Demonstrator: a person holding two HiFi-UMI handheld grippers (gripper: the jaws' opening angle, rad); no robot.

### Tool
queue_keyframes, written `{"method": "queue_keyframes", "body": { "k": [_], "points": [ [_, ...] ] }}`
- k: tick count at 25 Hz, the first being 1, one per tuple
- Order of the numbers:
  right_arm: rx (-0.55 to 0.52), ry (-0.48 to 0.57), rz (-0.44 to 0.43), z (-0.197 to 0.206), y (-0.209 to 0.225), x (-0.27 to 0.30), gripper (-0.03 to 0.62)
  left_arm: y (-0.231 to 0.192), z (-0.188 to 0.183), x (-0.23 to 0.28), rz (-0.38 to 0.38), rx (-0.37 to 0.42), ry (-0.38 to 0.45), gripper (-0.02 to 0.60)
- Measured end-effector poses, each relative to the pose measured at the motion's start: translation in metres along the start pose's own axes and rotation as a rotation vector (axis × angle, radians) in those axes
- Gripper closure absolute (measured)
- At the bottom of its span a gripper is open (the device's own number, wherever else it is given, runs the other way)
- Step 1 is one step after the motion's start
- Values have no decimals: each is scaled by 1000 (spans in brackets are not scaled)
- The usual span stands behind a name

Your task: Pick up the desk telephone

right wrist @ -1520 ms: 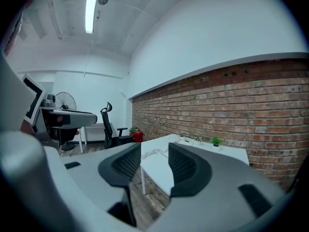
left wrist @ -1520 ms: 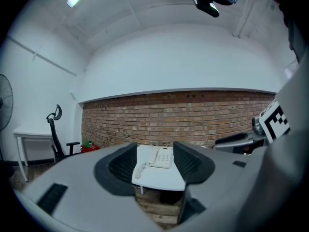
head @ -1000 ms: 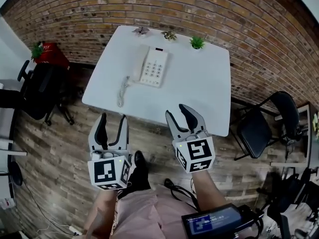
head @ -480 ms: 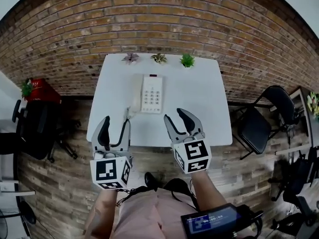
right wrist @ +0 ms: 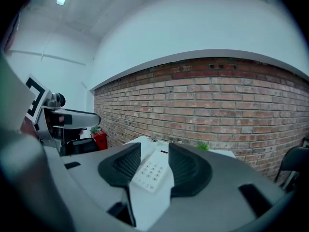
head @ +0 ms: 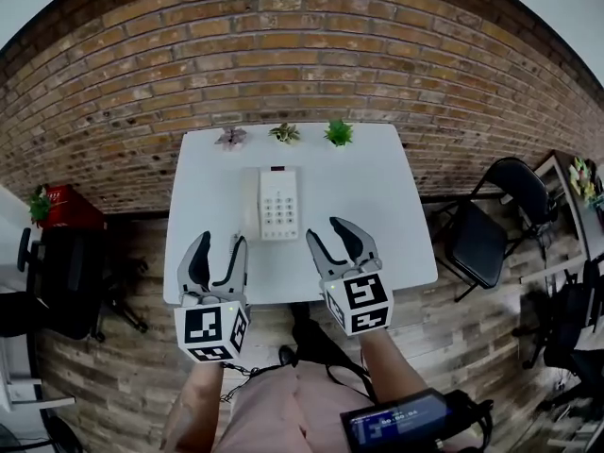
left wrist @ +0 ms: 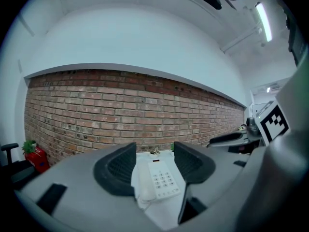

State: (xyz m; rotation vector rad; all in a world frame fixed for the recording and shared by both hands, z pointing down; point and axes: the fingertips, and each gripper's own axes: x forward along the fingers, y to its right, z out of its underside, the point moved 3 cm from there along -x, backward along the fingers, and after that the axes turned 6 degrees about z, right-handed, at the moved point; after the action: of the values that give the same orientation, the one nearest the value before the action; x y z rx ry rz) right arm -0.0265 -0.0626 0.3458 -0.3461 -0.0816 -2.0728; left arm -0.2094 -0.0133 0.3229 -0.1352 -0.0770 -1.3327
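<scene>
A white desk telephone (head: 272, 203) with its handset on the left side lies on the white table (head: 377, 206), in the middle toward the brick wall. The left gripper (head: 218, 250) hovers at the table's near left edge, jaws open and empty. The right gripper (head: 332, 234) hangs over the near edge just right of the phone, also open and empty. The left gripper view frames the telephone (left wrist: 157, 180) between the open left gripper (left wrist: 153, 164). In the right gripper view the telephone (right wrist: 150, 170) shows between the open right gripper (right wrist: 153, 161).
Three small potted plants (head: 284, 133) line the table's far edge against the brick wall. A black folding chair (head: 481, 239) stands right of the table, a black office chair (head: 57, 272) and a red box (head: 58, 206) to the left. The floor is wood planks.
Both grippers have come forward toward the table and now reach its near edge. The table and phone sit lower and nearer in the head view. Jaws stay as wide as before.
</scene>
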Motion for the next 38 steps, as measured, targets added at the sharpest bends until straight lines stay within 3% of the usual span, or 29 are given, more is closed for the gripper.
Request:
{"method": "queue_keyframes", "body": {
  "k": [20,28,38],
  "points": [
    [48,-113,-59,20,20,124,395,-51,31,106,62,-150,-97,290],
    [69,-172,-88,37,34,164,390,-68,48,149,58,-172,-158,278],
    [128,-219,-138,56,44,203,382,-67,69,183,108,-205,-233,247]
  ]
}}
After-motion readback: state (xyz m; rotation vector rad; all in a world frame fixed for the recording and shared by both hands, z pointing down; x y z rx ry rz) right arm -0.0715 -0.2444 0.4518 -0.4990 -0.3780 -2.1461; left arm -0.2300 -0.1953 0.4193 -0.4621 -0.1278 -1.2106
